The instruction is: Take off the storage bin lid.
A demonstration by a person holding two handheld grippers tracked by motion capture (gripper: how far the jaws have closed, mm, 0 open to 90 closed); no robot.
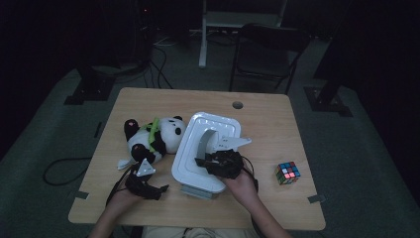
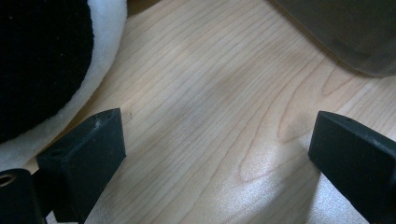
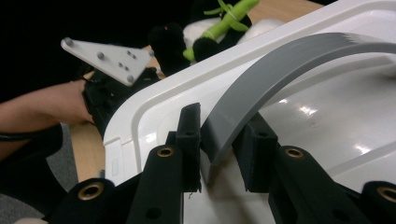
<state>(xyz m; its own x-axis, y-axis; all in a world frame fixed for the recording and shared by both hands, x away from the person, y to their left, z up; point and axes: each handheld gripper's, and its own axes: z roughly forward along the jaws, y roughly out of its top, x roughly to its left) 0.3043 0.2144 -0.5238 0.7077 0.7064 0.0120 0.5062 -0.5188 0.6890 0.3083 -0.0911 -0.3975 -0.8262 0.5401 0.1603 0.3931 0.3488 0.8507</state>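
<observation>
Grey handle [image 3: 280, 70] of the white lid [image 1: 185, 163] sits clamped in the right tongs [image 3: 219, 144]; left tongs [image 2: 215, 154] gape apart.

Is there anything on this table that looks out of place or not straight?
The white lid lies at a slant across the table, not square to its edges. The toy panda lies on its back beside it. The right tool has the lid's grey handle between its jaws. Nothing looks spilled or broken.

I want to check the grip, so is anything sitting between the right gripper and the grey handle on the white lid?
Nothing visible stands between them. In the right gripper view the right gripper has its two black jaws either side of the grey handle, at its lower end above the white lid, with nothing else in the gap.
</observation>
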